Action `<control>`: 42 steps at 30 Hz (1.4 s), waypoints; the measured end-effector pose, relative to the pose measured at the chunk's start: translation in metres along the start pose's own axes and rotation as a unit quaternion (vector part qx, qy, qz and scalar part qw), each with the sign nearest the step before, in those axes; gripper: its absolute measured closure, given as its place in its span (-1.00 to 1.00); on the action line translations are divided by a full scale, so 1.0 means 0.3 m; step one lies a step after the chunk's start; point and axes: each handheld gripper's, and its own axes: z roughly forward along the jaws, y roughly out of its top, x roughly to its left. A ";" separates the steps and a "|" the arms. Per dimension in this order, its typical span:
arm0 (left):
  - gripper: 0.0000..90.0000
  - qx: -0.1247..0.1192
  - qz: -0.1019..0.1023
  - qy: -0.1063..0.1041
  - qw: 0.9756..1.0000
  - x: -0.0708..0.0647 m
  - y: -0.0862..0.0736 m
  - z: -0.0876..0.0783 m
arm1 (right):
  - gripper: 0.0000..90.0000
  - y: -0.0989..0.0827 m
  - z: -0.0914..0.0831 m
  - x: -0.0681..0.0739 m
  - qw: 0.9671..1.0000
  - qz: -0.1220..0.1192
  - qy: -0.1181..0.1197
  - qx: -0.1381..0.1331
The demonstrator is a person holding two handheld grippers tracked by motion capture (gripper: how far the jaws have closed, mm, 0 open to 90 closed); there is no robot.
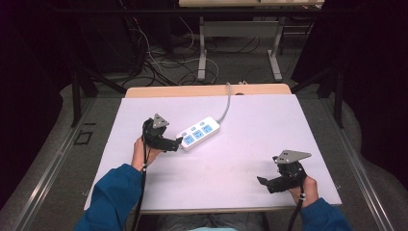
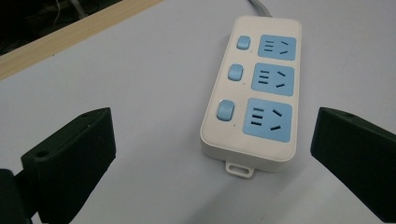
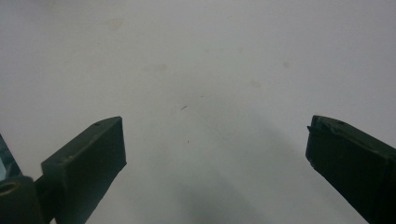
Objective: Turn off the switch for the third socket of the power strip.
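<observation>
A white table (image 1: 250, 163) with a wooden far edge fills the middle of the high view, with dark floor and loose cables beyond it. A person in blue sleeves (image 1: 113, 192) reaches in from the near side, one gripper in each hand.

The power strip (image 1: 198, 133) lies flat left of the table's centre, angled, its grey cord (image 1: 225, 108) running off toward the far edge. In the left gripper view it (image 2: 252, 88) shows 3 blue sockets, each with a blue switch (image 2: 225, 111) beside it (a small hanging tab sticks out of the near end).

The left gripper (image 1: 177, 143) sits on the table just beside the strip's near end, pointing at it. Its jaws stand wide apart in its own view (image 2: 212, 135), one on each side of the strip's near end, touching nothing.

The right gripper (image 1: 262, 181) rests near the table's right front corner, well apart from the strip. Its jaws are also spread wide (image 3: 215, 140), over bare, faintly marked table.
</observation>
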 end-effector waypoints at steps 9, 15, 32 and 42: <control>-1.00 0.004 0.006 0.004 1.000 -0.003 -0.036 -0.059 | -0.91 0.002 0.001 0.002 1.000 0.001 0.001 0.001; -1.00 0.000 -0.002 0.011 1.000 0.008 -0.062 -0.100 | -0.91 0.002 -0.001 0.001 1.000 0.001 -0.002 0.000; -0.99 -0.001 -0.004 0.019 1.000 0.006 -0.137 -0.192 | -0.91 0.003 -0.001 0.001 1.000 0.001 -0.002 -0.001; -1.00 0.004 -0.006 0.021 1.000 0.005 -0.175 -0.231 | -0.91 0.005 -0.001 0.000 1.000 0.000 -0.001 0.000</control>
